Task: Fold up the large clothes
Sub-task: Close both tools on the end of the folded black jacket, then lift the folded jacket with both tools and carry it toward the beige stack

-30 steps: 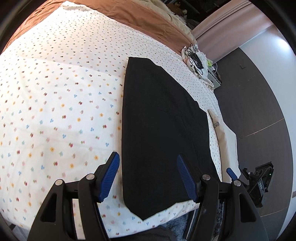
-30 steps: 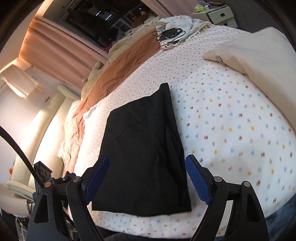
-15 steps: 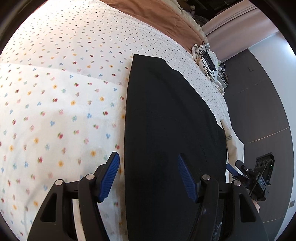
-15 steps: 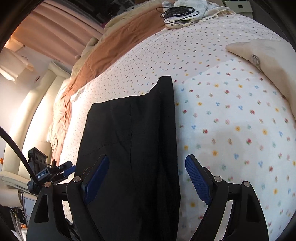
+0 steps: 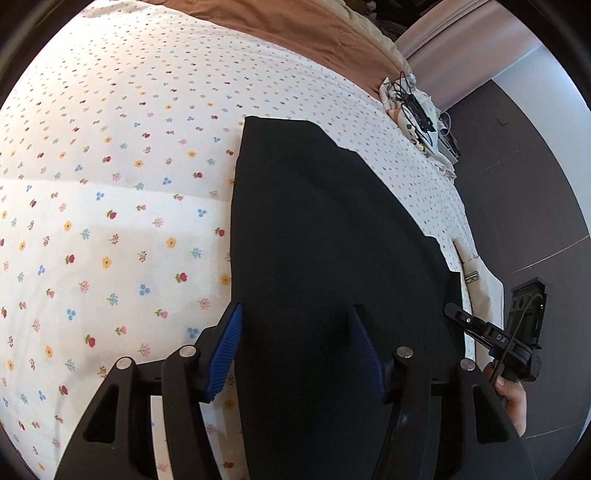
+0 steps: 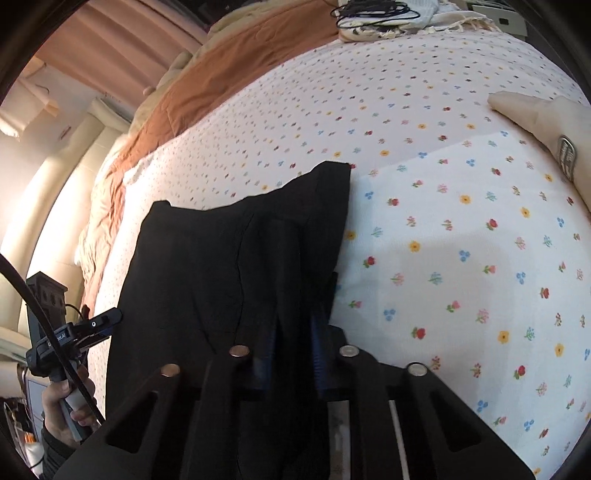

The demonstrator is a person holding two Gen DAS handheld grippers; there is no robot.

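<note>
A large black garment [image 5: 314, 240] lies folded lengthwise on the flowered bedsheet [image 5: 110, 184]. It also shows in the right wrist view [image 6: 229, 266]. My left gripper [image 5: 299, 350] is open, its blue pads either side of the garment's near left edge, low over the cloth. My right gripper [image 6: 291, 343] is shut on the garment's near right edge, with black cloth pinched between the pads. The right gripper [image 5: 456, 312] also shows at the garment's right edge in the left wrist view.
A brown blanket [image 5: 314, 33] lies across the far side of the bed. A cream pillow [image 6: 546, 122] sits to the right. Cables and white cloth [image 6: 373, 14] are piled at the far corner. The dark floor [image 5: 524, 177] lies beyond the bed's right edge.
Both grippers have moved down and forward onto the garment's near end. The right gripper has gone from open to shut on the cloth. The left stays open.
</note>
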